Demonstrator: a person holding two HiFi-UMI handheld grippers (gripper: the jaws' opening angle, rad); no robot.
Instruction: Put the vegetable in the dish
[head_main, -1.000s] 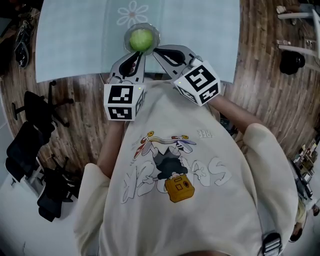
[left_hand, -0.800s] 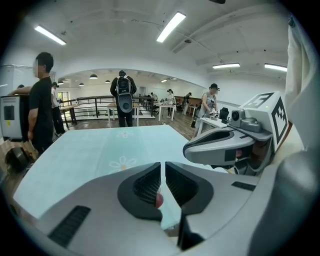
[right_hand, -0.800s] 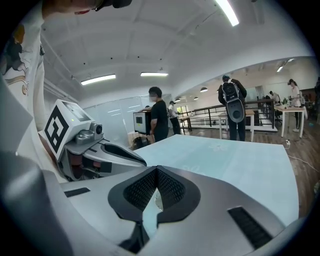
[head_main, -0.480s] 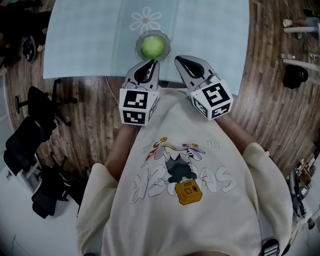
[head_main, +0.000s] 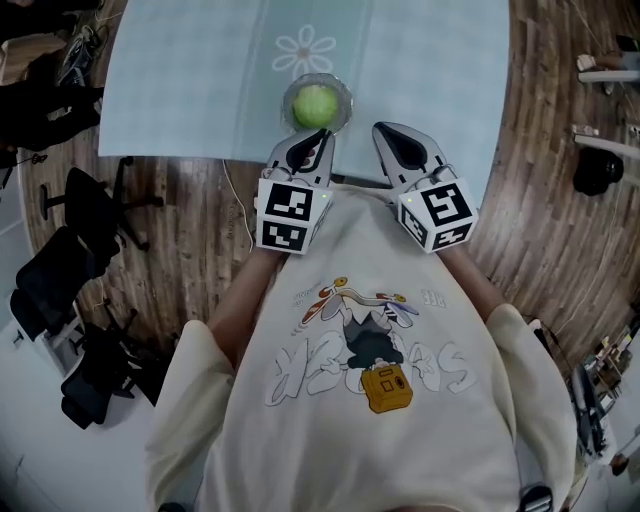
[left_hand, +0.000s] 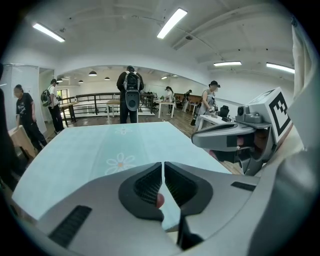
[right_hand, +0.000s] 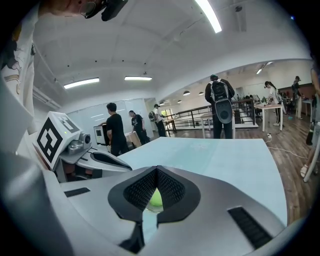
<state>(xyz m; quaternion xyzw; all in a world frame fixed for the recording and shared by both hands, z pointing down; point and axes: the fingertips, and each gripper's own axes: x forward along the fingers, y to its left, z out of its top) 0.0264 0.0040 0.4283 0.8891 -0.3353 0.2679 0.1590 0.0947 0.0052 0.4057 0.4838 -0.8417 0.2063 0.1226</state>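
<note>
A round green vegetable (head_main: 315, 104) lies in a small clear glass dish (head_main: 346, 100) near the front edge of the pale blue tablecloth (head_main: 180, 90). My left gripper (head_main: 322, 137) is shut and empty, its tips just short of the dish. My right gripper (head_main: 384, 129) is also shut and empty, to the right of the dish and apart from it. In the right gripper view, the vegetable (right_hand: 156, 199) shows through the gap below the closed jaw tips (right_hand: 157, 169), with the left gripper (right_hand: 107, 161) alongside. The left gripper view shows closed jaws (left_hand: 163, 164) over bare cloth, with the right gripper (left_hand: 220, 137) beside them.
A daisy print (head_main: 304, 50) marks the cloth just beyond the dish. Black office chairs (head_main: 70, 290) stand on the wooden floor to my left. Several people (left_hand: 131, 95) stand beyond the table's far end. A stool (head_main: 598, 170) is at the right.
Both grippers have drawn back from the dish toward my body; a second ago their tips flanked the vegetable. The vegetable stays in the dish.
</note>
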